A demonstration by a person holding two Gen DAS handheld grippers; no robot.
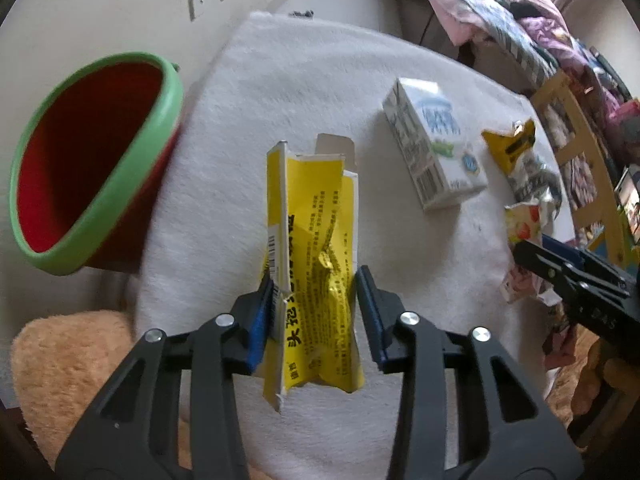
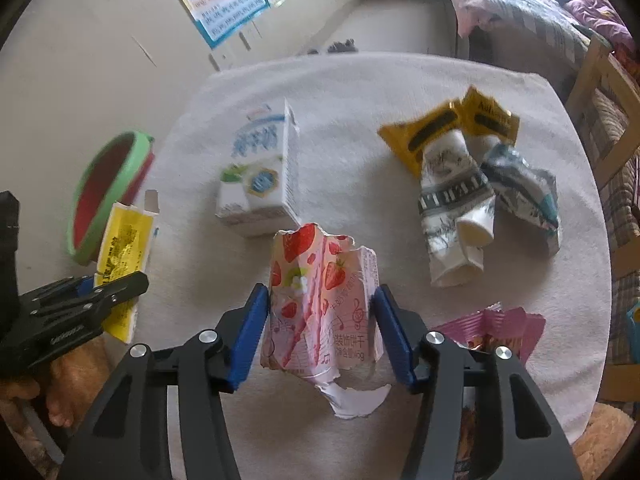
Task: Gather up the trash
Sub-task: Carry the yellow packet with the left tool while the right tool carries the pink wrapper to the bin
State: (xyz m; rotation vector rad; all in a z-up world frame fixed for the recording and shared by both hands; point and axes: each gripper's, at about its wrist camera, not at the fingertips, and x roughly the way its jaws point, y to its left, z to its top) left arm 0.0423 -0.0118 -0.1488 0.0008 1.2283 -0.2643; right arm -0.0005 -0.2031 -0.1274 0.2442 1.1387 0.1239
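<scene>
My left gripper [image 1: 316,292] is clamped on a flattened yellow carton [image 1: 316,240], both blue pads pressing its torn sides, and the carton hangs above the white fleecy cloth [image 1: 280,100] that covers the table. My right gripper [image 2: 320,320] is closed on a crumpled pink strawberry biscuit box [image 2: 320,304], one pad against each side, its ripped white flap hanging below the pads. Under the near edge of the cloth a tan plush surface [image 1: 72,360] shows at the lower left of the left wrist view.

Just beside my right gripper, to its right, lies a pink foil wrapper [image 2: 496,324] on the cloth. Past the strawberry box a white and blue milk carton [image 2: 260,176] lies on its side in the middle of the table. To its right sit a yellow wrapper [image 2: 448,128] and two crumpled white, patterned packets [image 2: 452,208], touching one another in a heap. Nothing lies between my grippers and these pieces but bare cloth.

Off the table's left edge stands a red bucket with a green rim [image 1: 92,160], its mouth tilted toward me, close beside the yellow carton. Behind it runs a pale wall with blue-edged printed posters [image 2: 224,0]. On the far right are a wooden chair frame [image 2: 596,92] and piled bedding and clothes [image 1: 500,20].
</scene>
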